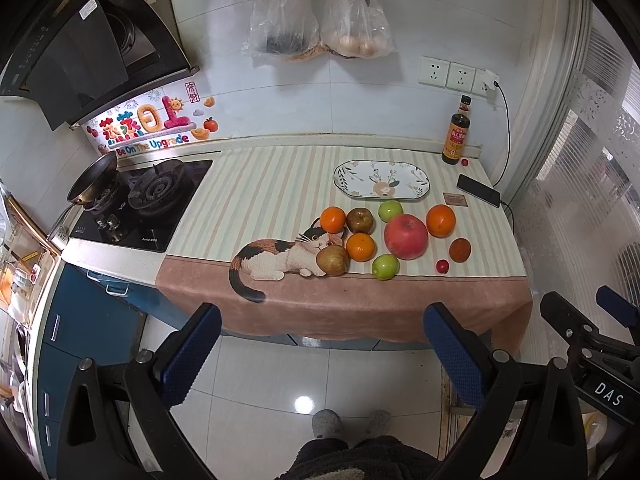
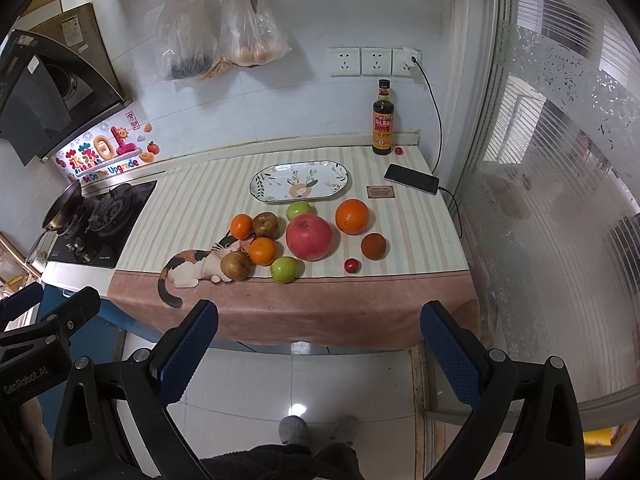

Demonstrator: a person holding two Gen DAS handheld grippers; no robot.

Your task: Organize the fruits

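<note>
Both jaws stand wide apart and hold nothing: the left gripper (image 1: 322,354) and the right gripper (image 2: 318,350) hang over bare floor tiles, back from the counter's front edge, side by side with the right one just beside the left.

Fruit lies loose in a cluster near the front of the striped cloth (image 2: 192,208), close to where the pink border folds over the edge. A big red apple (image 2: 309,238) sits in the middle. Left of it are two oranges (image 2: 241,226) (image 2: 263,251) and two brown pears (image 2: 267,225) (image 2: 236,265); the front pear lies on the printed cat (image 2: 188,266), close to the drop. One green apple (image 2: 284,269) lies just before the border line, another (image 2: 298,210) sits behind the red apple, near the plate (image 2: 338,174). Right of the red apple are a third orange (image 2: 351,216), a darker orange fruit (image 2: 373,245) and a small red fruit (image 2: 351,265).

The plate is bare, behind the cluster, with open cloth to its left as far as the stove (image 2: 100,224). A bottle (image 2: 383,120) stands at the back wall, a phone (image 2: 411,178) lies near the right edge, and a frosted partition (image 2: 540,200) closes off the right side. Between plate and phone lies a small brown card (image 2: 380,192).
</note>
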